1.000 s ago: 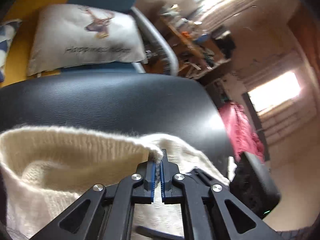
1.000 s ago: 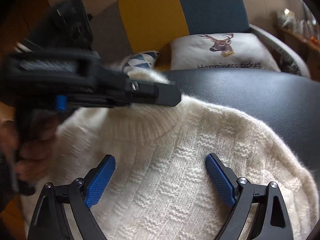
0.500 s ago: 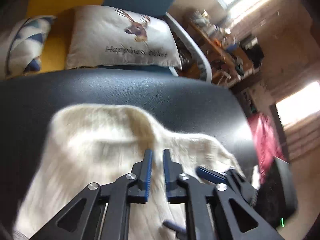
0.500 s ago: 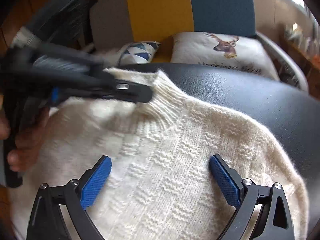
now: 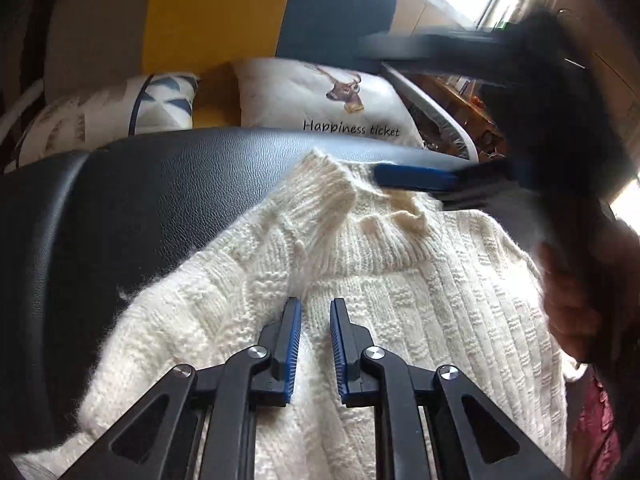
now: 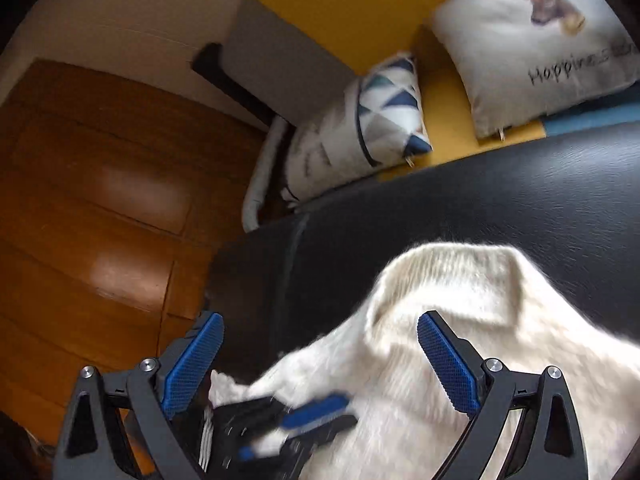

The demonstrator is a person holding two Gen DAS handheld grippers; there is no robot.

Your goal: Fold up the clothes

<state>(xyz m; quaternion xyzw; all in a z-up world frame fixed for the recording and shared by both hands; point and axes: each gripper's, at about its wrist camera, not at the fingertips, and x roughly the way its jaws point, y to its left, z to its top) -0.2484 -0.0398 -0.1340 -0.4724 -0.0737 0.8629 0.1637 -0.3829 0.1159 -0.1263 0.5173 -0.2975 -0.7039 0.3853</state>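
A cream knit sweater [image 5: 400, 300] lies spread on the black leather surface [image 5: 140, 208], its ribbed collar [image 5: 324, 200] rumpled toward the far edge. My left gripper [image 5: 314, 320] hovers low over the sweater's chest, its fingers a narrow gap apart with nothing between them. In the right wrist view my right gripper [image 6: 320, 360] is wide open above the sweater [image 6: 460, 320] near the surface's left end, holding nothing. From the left wrist view the right gripper [image 5: 368, 112] shows blurred beside the collar, held by a hand [image 5: 568, 300]. The left gripper [image 6: 288, 432] appears blurred below.
Behind the black surface stands a yellow, blue and grey sofa [image 5: 216, 20] with a deer-print pillow [image 5: 320, 100] and a triangle-pattern pillow [image 5: 120, 108]. Wooden floor [image 6: 100, 220] lies left of the surface's edge. A red cloth [image 5: 592, 432] is at lower right.
My left gripper let go of the sweater's edge and drew back over the chest. The sweater now lies flat. My right gripper swung left toward the surface's end, still open.
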